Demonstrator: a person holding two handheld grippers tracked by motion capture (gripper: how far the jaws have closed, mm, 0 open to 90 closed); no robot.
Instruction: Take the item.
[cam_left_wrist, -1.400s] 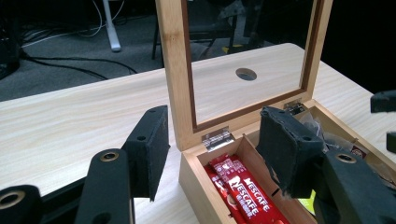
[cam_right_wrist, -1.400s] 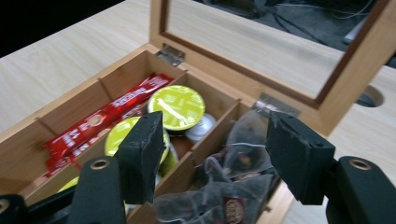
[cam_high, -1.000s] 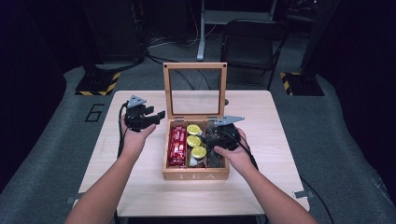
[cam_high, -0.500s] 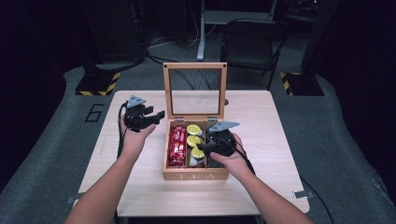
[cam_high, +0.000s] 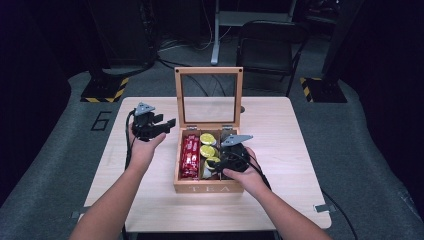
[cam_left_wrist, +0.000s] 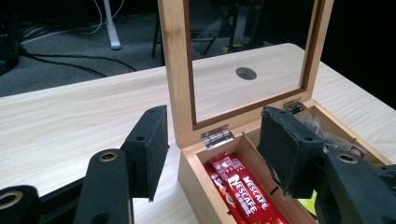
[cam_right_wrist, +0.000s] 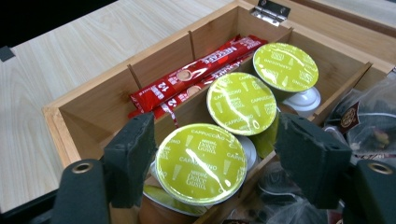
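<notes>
Right gripper (cam_right_wrist: 215, 163) straddles the nearest capsule (cam_right_wrist: 201, 163), jaws wide.
Centre the pads on its rim, close gently; left gripper (cam_left_wrist: 212, 154) waits wide near the box's (cam_high: 207, 188) back-left corner.

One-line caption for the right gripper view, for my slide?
Open right gripper straddling a green capsule in the wooden tea box.

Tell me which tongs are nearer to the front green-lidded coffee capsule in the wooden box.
Right. The right tongs straddle the front green-lidded capsule, open; the left tongs hover open beside the wooden box.
</notes>
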